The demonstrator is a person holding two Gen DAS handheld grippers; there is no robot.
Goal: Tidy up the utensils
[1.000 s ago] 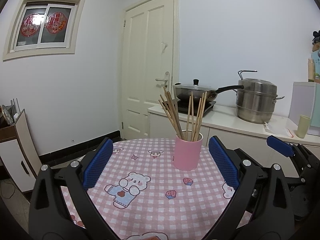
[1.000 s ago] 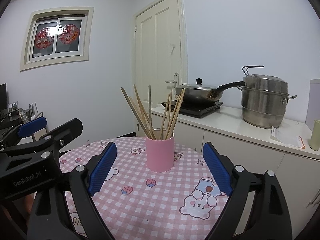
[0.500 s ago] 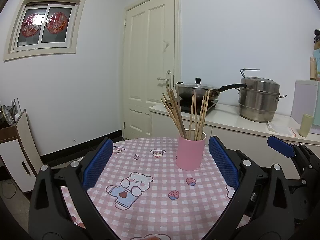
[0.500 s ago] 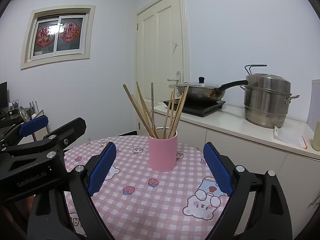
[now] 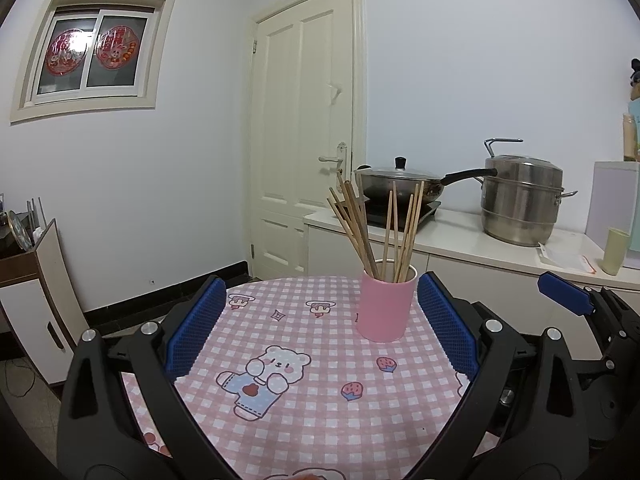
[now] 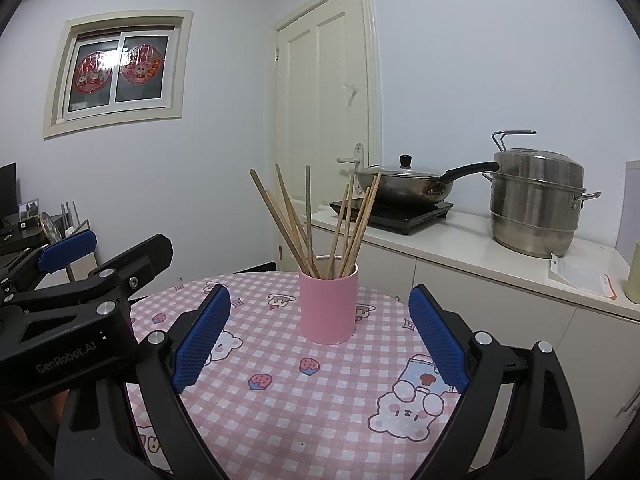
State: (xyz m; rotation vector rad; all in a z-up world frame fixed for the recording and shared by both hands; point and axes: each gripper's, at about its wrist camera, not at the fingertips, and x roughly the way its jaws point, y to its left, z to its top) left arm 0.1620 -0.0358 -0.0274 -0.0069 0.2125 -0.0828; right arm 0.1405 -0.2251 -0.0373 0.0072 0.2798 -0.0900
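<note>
A pink cup stands upright on the round table with a pink checked cloth. Several wooden chopsticks stand in it, fanned out. My left gripper is open and empty, held short of the cup, which sits toward its right finger. My right gripper is open and empty, with the cup centred beyond its fingers. Each gripper shows at the edge of the other's view: the right one, the left one.
A white counter behind the table carries a lidded wok on a hob and a steel steamer pot. A closed door is beyond. A low cabinet stands at the left.
Both grippers have drifted slightly; the cup sits a little further right in both views. Both stay open and empty.
</note>
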